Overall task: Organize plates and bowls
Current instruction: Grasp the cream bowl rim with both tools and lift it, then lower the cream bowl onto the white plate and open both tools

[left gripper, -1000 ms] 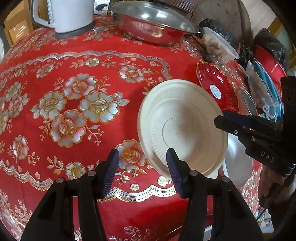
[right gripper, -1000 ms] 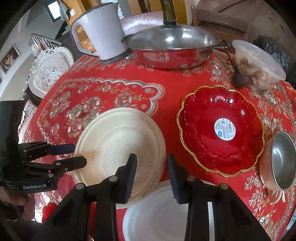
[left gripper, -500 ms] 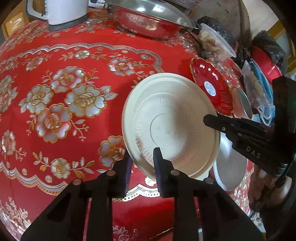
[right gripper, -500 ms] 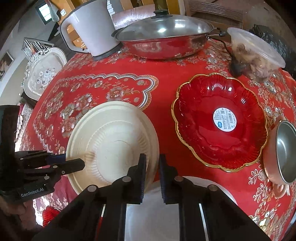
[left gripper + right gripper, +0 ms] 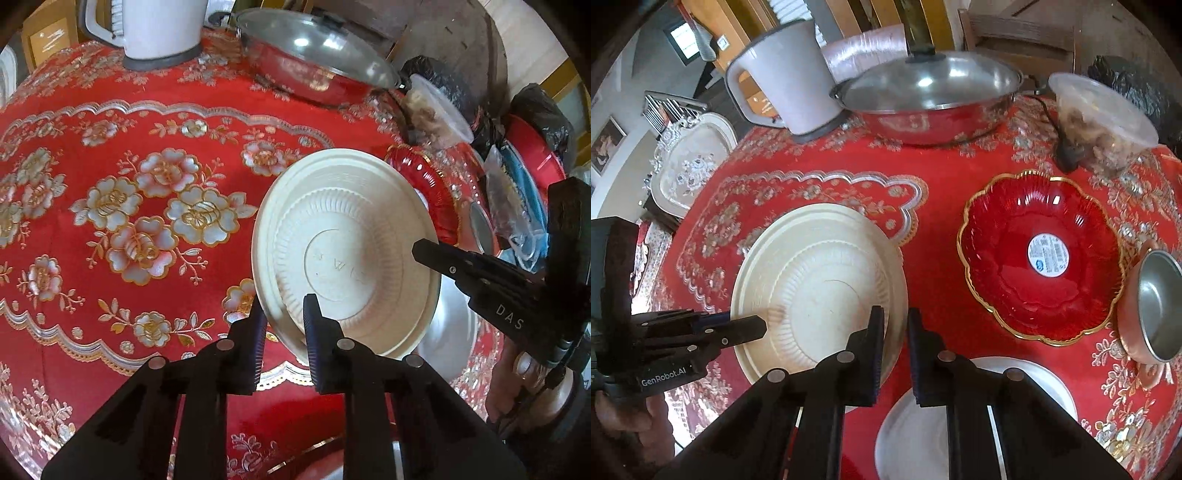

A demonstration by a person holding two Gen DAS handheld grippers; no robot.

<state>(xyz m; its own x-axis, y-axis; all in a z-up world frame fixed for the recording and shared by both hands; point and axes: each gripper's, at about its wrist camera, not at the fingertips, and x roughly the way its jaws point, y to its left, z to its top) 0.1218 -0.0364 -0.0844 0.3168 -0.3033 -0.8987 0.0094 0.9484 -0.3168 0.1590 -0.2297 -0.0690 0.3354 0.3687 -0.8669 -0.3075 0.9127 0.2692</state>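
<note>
A cream ribbed plate [image 5: 343, 258] [image 5: 820, 288], apparently bottom side up, is held between both grippers just above the red flowered tablecloth [image 5: 110, 184]. My left gripper [image 5: 284, 328] is shut on its near rim, and appears in the right wrist view as the left gripper [image 5: 753, 326] clamped on the plate's left edge. My right gripper [image 5: 895, 332] is shut on the plate's right rim, and the left wrist view shows the right gripper [image 5: 424, 249] pinching the far edge. A white plate [image 5: 964, 413] [image 5: 447, 325] lies partly under the cream one.
A red scalloped plate [image 5: 1041, 258] [image 5: 424, 184] with a sticker lies to the right, a metal bowl [image 5: 1156, 302] beyond it. At the back stand a white kettle [image 5: 790, 74], a lidded steel pan [image 5: 931, 92] and a clear food tub [image 5: 1100, 118]. A hand [image 5: 624, 417] holds the left gripper.
Both grippers went from open to shut on opposite rims of the cream plate. The plate has tilted and come slightly off the cloth.
</note>
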